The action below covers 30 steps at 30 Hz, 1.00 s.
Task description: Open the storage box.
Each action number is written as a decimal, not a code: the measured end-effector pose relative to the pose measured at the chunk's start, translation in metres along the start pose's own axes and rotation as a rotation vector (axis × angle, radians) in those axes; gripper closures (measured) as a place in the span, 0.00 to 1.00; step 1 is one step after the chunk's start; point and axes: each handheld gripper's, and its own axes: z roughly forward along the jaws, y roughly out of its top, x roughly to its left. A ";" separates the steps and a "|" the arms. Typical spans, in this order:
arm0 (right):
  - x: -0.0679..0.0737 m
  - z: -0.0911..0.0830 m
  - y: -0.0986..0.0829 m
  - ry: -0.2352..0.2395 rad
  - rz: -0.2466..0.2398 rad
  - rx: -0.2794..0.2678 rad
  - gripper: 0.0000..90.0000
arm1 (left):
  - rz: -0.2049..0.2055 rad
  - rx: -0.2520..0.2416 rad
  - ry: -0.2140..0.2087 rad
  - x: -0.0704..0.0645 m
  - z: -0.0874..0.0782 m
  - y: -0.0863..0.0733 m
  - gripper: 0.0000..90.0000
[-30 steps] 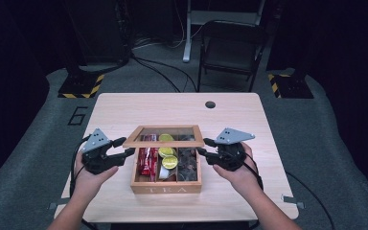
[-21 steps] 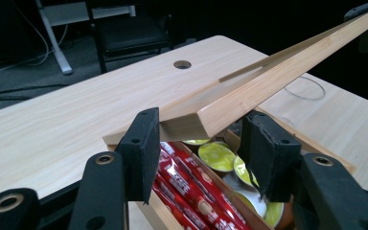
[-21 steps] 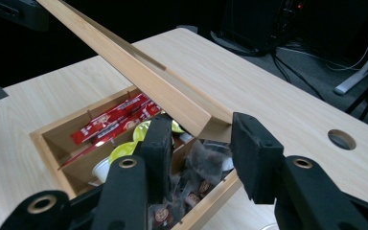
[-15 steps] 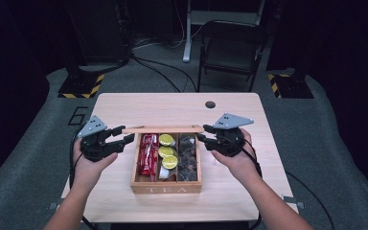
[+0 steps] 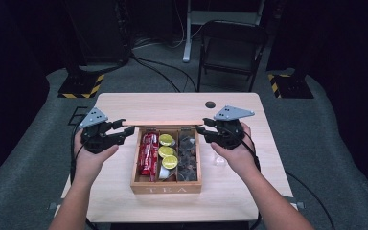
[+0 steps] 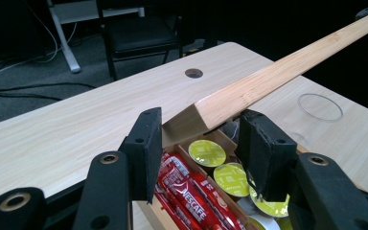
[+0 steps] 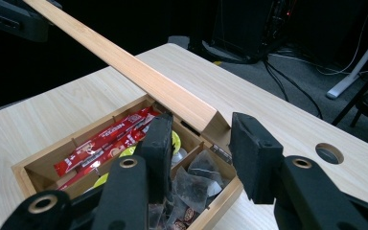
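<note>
Lid (image 5: 163, 123) upright behind box (image 5: 166, 187), on table (image 5: 124, 103)

Two hand-held units are noted, each of matt black construction. The left gripper (image 5: 124, 132) and right gripper (image 5: 202, 130) are each topped by a grey three-cornered plate with small dark holes. Thick rectangular black pads (image 6: 146, 148) are fitted on jaw arms bearing brass-ringed screw holes. A black cable is seen trailing from each unit. Forearms are bare; no sleeves are worn.
</note>
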 end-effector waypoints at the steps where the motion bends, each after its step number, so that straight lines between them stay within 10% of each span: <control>1: 0.000 0.000 0.001 0.000 0.003 0.002 0.67 | 0.000 -0.005 -0.001 0.000 0.000 0.000 0.57; 30: 0.027 0.013 -0.048 -0.010 0.000 -0.014 0.57 | -0.013 -0.035 0.001 0.001 0.001 -0.002 0.57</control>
